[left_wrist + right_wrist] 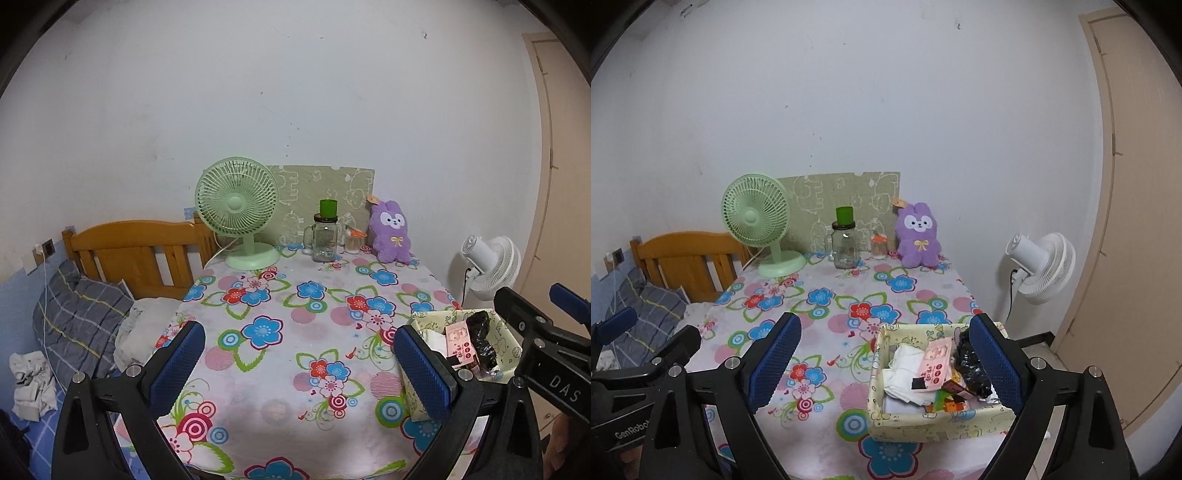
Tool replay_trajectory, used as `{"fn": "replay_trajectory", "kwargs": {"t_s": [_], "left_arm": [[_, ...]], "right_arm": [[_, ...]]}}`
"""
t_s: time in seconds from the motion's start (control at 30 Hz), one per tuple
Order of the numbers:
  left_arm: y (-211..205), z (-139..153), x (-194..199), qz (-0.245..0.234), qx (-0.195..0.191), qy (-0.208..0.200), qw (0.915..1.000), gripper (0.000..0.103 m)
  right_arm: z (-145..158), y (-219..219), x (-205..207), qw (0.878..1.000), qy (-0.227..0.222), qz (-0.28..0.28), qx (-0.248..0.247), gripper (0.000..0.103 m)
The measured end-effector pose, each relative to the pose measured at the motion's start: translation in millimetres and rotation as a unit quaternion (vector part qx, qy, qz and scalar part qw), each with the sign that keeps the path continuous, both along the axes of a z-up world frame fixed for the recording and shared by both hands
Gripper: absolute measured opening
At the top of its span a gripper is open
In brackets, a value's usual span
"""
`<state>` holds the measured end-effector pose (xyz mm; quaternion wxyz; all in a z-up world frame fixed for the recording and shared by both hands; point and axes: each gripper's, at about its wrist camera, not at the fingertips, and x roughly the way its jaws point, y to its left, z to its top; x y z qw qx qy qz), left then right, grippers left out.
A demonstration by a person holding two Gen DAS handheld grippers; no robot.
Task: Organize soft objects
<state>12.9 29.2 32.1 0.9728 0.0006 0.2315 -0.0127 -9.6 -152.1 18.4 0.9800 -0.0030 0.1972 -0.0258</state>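
Both our left gripper (301,363) and right gripper (886,363) hang released, grasping nothing. The storage box (905,424) of soft items sits at five o'clock; only the right view shows its whole contents.

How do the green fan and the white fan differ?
The green fan stands on the table at its far left corner; the white fan is off the table, beside its right edge. The green fan faces the camera; the white fan is turned away, showing its motor housing. Both have round grilles.
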Motion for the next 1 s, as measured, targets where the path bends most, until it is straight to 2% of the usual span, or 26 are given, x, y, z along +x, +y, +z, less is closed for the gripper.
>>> {"fn": "replay_trajectory", "kwargs": {"t_s": [1.0], "left_arm": [[-9.0, 1.1, 1.8, -0.013, 0.002, 0.0, 0.9999, 0.103]], "right_arm": [[-1.3, -5.8, -2.8, 1.0, 0.0, -0.006, 0.005, 0.094]]}}
